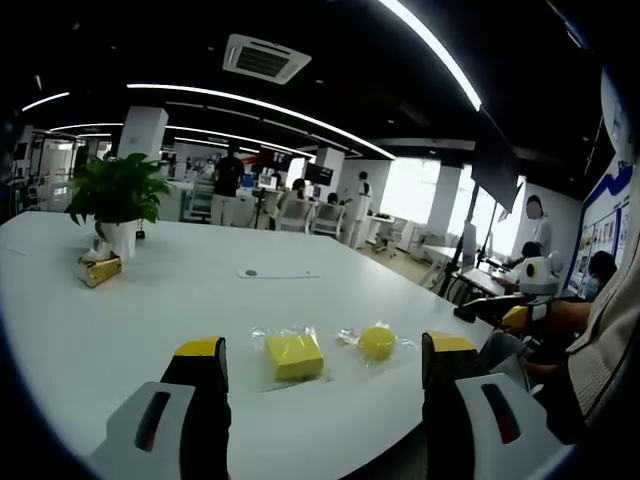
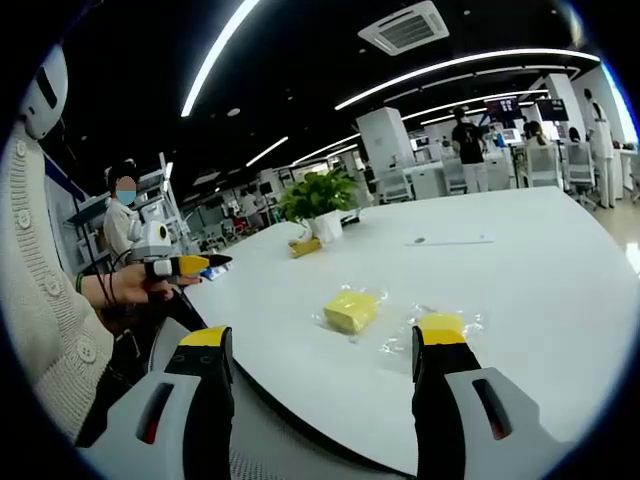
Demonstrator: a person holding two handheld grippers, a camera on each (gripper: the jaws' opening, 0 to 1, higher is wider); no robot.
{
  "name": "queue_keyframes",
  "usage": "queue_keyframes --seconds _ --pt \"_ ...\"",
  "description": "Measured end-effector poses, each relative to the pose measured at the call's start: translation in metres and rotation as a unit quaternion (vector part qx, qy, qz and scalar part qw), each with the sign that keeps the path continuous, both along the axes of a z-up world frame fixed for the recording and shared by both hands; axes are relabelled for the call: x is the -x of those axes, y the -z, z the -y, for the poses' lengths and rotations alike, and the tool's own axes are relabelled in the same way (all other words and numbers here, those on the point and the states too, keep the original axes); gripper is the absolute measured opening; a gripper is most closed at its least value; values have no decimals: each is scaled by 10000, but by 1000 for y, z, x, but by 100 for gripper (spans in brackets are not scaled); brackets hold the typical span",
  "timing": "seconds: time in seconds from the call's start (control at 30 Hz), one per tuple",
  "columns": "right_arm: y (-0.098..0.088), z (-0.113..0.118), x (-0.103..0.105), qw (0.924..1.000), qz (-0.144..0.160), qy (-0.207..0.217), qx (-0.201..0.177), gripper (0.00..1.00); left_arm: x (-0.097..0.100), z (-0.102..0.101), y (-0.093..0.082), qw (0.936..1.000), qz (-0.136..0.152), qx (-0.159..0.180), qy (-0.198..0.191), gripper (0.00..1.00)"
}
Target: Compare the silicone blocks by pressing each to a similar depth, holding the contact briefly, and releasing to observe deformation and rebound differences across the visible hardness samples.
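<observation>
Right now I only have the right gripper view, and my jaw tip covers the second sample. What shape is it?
Observer: In the left gripper view the second sample is a round yellow piece in a clear wrapper, lying beside the square block.
Operator: My view has the left gripper side-on. Is it open?
Observer: Yes. The left gripper has its jaws wide apart, and both samples lie on the table ahead of them, untouched.
</observation>
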State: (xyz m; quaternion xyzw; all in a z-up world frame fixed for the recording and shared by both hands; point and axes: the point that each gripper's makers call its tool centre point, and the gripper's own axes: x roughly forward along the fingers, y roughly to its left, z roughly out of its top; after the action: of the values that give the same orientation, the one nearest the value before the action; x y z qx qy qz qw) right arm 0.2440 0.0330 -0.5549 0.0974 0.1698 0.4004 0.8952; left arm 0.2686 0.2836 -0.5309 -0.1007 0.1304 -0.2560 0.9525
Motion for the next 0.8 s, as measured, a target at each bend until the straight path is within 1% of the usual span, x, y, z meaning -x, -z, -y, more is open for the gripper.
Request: queue_keyframes --seconds 0.2,0.33,0.57,0.7,0.8 --pt "0 -1 1 10000 -5 -5 -6 68 1 0 0 10000 -2 4 21 79" --pt "3 -3 3 10000 -51 -44 14 68 3 0 1 10000 -44 4 46 78" --pt "2 -7 4 9999 -61 -74 33 68 1 0 0 9998 -126 40 133 78" --pt "0 -8 4 9999 -77 -71 77 68 -3 3 -2 9992 -218 259 230 73" --pt "-1 -8 5 9999 -95 -51 118 68 -9 5 -4 9981 -300 471 252 73"
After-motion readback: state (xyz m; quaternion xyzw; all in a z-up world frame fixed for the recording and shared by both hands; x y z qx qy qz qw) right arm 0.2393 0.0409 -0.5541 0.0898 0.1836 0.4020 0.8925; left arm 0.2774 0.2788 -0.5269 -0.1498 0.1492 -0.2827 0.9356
